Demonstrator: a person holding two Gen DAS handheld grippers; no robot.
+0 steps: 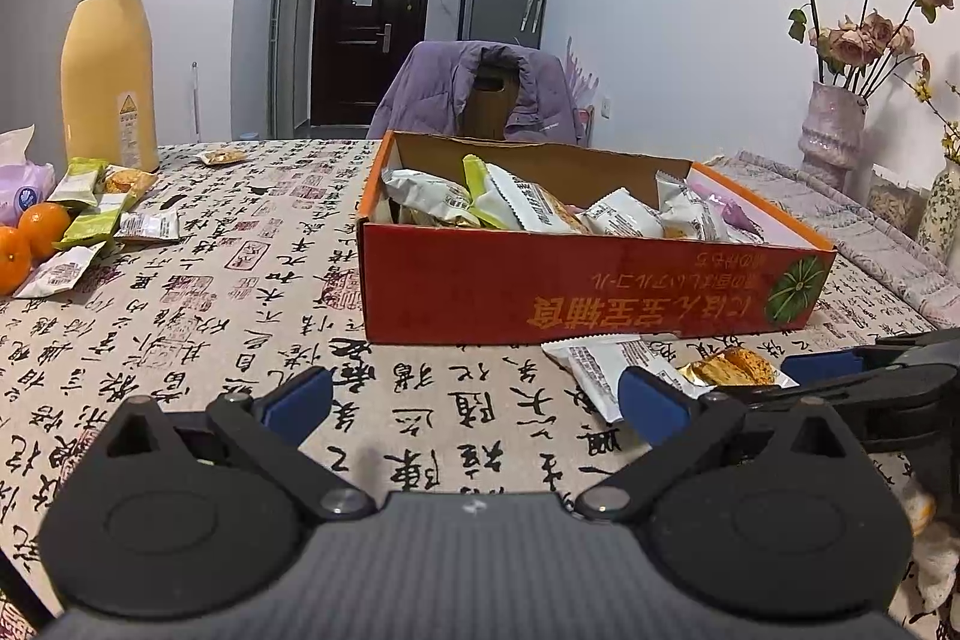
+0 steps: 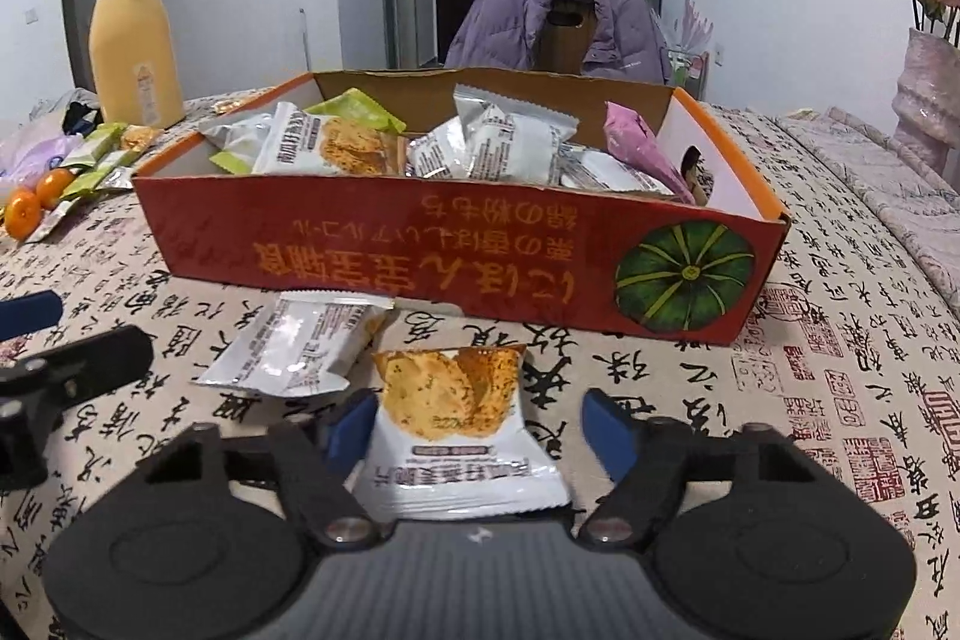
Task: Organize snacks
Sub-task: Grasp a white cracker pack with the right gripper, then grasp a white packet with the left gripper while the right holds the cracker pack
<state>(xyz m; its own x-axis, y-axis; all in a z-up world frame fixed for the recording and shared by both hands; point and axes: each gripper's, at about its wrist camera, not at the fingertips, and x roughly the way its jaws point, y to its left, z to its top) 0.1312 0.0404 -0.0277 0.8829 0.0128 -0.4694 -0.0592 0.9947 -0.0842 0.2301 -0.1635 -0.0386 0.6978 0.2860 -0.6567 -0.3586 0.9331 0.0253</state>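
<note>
While the left gripper (image 1: 477, 400) hovers low over the calligraphy-print tablecloth (image 1: 240, 316), its blue-padded jaws stand wide apart with nothing between them. Seen from the left wrist, the red cardboard box (image 1: 540, 292) sits ahead on the table, filled with white and green snack packets. A white packet (image 1: 606, 364) and a cracker packet (image 1: 729, 367) lie just in front of the box, the right gripper (image 1: 750, 391) reaching around the latter. More snacks (image 1: 96, 220) and two oranges (image 1: 27, 238) lie far left, near a yellow bottle (image 1: 108, 64). A vase of dried roses (image 1: 831, 130) stands at right.

From the right wrist, the right gripper (image 2: 483, 424) is partly open; the cracker packet (image 2: 456, 424) lies between its jaws, the left pad (image 2: 351, 427) touching the wrapper's edge, the right pad (image 2: 609, 430) apart from it. The white packet (image 2: 300, 346) lies beside it, against the red cardboard box (image 2: 420, 256). A chair draped in a purple jacket (image 2: 540, 28) stands behind the table.
</note>
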